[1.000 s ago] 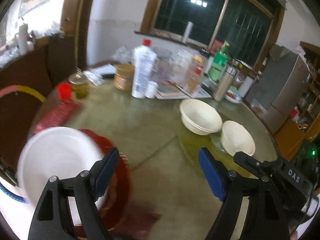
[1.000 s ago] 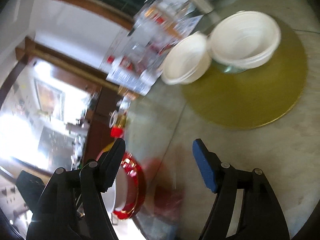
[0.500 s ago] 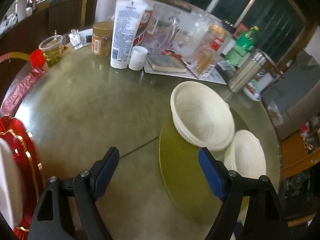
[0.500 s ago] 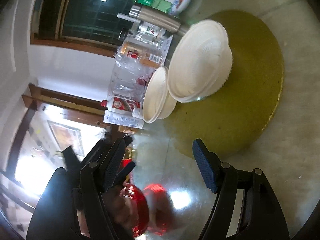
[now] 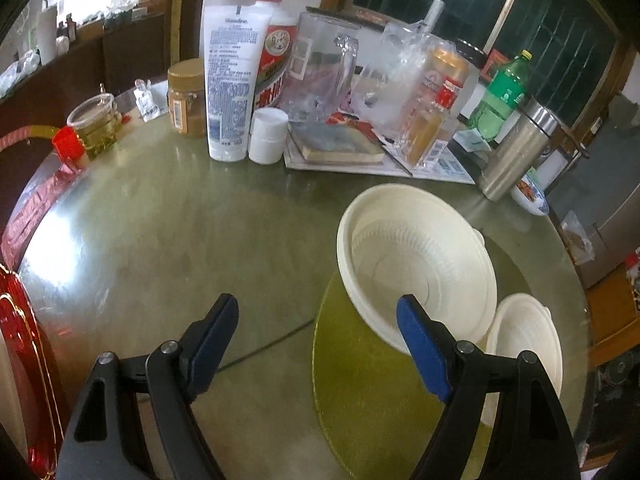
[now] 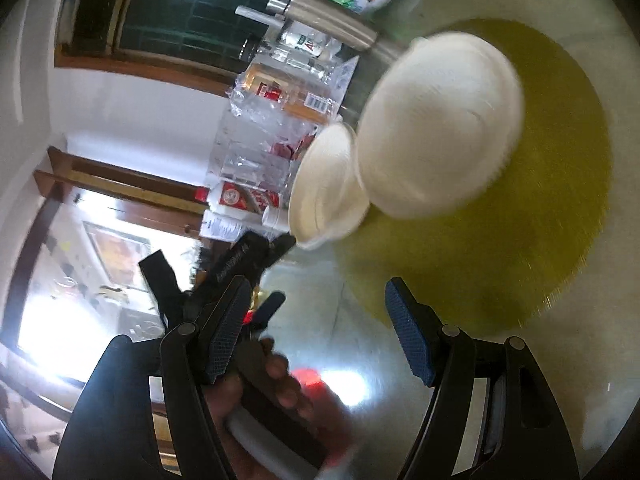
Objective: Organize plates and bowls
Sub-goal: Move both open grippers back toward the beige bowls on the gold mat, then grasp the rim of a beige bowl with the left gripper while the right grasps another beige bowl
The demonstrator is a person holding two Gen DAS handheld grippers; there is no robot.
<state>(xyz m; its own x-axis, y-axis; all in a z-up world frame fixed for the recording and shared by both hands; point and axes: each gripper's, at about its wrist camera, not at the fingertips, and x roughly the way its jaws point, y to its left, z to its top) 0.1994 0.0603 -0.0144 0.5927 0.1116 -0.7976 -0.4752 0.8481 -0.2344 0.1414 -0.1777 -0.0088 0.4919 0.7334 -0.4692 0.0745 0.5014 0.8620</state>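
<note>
Left gripper (image 5: pixel 316 340) has swung away from the red plate (image 5: pixel 24 364) at the near-left edge of the counter (image 5: pixel 160 232), toward the bowls; that plate now sits at the frame's left margin. Two white ribbed bowls lie ahead and to the right of its fingers (image 5: pixel 420 344): larger bowl (image 5: pixel 416 268) on the far part of the round gold mat (image 5: pixel 360 392), smaller bowl (image 5: pixel 524 352) touching it on the right, toward the counter's right edge. Larger bowl's near rim sits just beyond the right finger. Left fingers wide apart, holding nothing, touching nothing. Right gripper (image 6: pixel 316 332) looks across the mat at both bowls, farther off; its fingers also wide apart and empty. Left hand judged nearer to the larger bowl.
</note>
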